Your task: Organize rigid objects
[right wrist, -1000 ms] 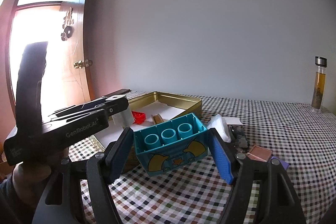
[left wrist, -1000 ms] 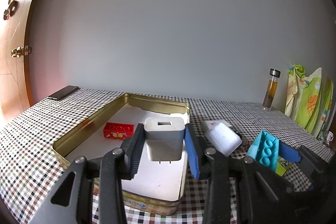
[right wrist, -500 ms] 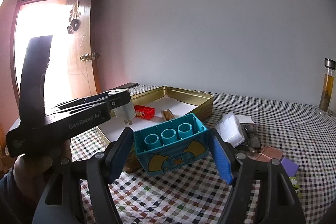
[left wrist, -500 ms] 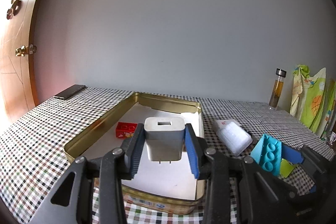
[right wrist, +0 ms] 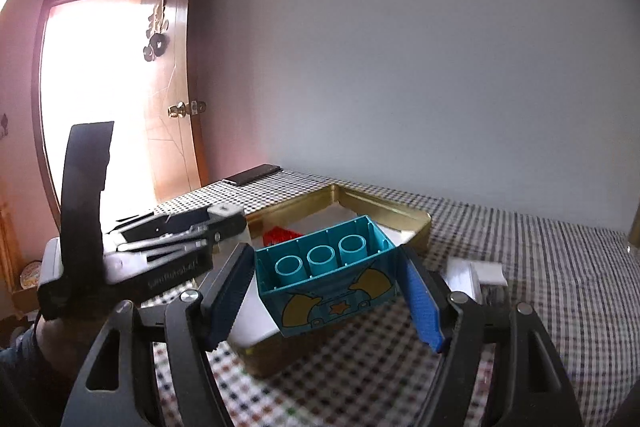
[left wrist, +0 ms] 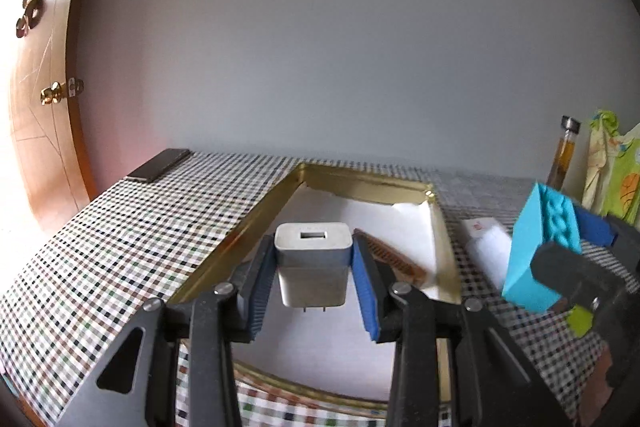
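My left gripper is shut on a white USB charger, prongs down, held above the near part of a gold tin tray lined with white paper. A brown comb lies inside the tray. My right gripper is shut on a teal toy brick, hollow side up, over the tray's near corner. That brick shows at the right of the left wrist view. A red brick lies in the tray, partly hidden.
A checked cloth covers the table. A dark phone lies at the far left corner by a wooden door. A white case sits right of the tray. A bottle and colourful cloth stand far right.
Both grippers have moved forward and left over the tray with their loads. The red brick has dropped out of the left view and the comb has come into it.
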`<state>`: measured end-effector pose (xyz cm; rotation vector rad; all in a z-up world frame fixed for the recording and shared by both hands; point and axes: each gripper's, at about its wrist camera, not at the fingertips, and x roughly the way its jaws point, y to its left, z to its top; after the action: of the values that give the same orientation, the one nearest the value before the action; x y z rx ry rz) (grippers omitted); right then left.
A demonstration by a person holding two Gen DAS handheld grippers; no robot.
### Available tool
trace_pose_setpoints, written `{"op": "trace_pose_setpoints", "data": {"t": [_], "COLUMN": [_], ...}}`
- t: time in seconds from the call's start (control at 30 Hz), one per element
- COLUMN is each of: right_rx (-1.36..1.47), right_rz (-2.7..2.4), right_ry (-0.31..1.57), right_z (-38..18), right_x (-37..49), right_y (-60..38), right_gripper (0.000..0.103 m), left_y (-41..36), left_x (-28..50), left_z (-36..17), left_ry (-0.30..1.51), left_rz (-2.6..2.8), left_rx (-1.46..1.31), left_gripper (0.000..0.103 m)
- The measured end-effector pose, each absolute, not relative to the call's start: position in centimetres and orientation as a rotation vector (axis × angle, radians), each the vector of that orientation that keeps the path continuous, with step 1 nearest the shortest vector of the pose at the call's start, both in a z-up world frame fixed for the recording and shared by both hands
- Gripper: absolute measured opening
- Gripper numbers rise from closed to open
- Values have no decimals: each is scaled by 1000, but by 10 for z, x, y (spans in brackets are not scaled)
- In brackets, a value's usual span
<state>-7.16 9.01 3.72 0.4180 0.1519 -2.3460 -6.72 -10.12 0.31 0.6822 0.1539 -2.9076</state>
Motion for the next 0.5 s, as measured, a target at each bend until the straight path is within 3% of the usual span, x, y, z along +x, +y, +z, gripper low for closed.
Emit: {"op": "trace_pose_setpoints", "data": {"t": [0.5], "right_rx": [624], "right_rz": [-2278], "right_ry": [191], "right_z": [17], "right_x": [-139], "right_y": [27], "right_gripper": [74], "left_y": [-114], "left_x": [-106], "left_z": [-8], "left_ry": [31], "left_rz": [-2808], "left_rx": [860], "left_gripper": [37]}}
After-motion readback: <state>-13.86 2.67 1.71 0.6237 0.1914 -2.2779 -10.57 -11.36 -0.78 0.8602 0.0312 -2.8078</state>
